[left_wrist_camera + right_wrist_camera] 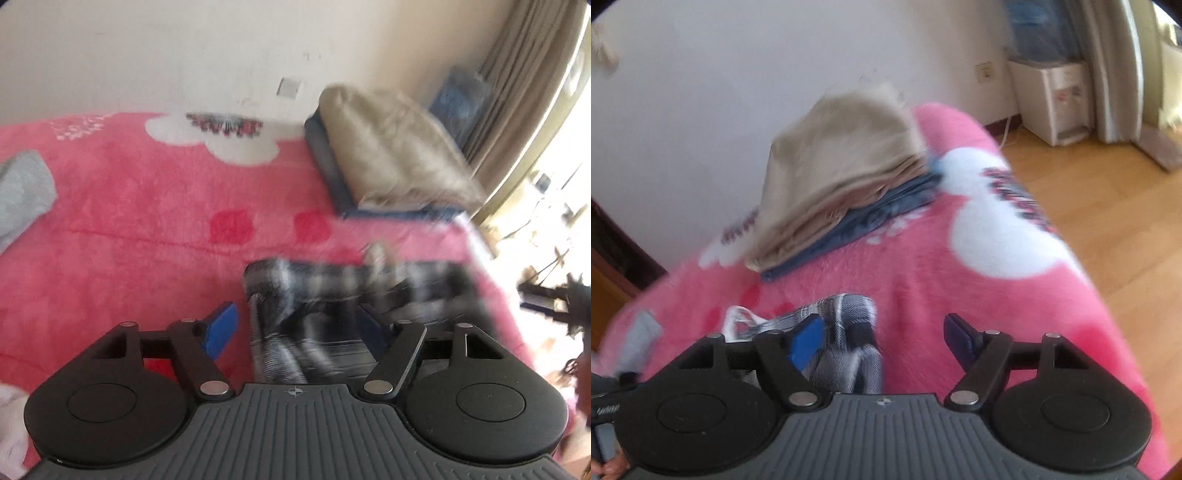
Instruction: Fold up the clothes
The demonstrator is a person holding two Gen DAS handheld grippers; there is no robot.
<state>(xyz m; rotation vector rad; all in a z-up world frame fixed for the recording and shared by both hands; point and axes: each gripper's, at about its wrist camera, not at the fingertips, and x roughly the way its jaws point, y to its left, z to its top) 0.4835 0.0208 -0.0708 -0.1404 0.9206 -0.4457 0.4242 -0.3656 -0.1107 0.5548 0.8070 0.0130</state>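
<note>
- Your left gripper (297,330) is standing wide apart; the plaid garment (332,314) is lying bunched on the bed (129,229) just ahead, between its fingers.
- Your right gripper (882,338) is gaping too, plaid at its left finger.
- It is looking soft, light and floppy; an edge or corner is likely offering the surest hold.

Daylight blows out the window (561,177) at right; both fisheye views motion-blurred, edges curved, dark vignette at the corners.
</note>
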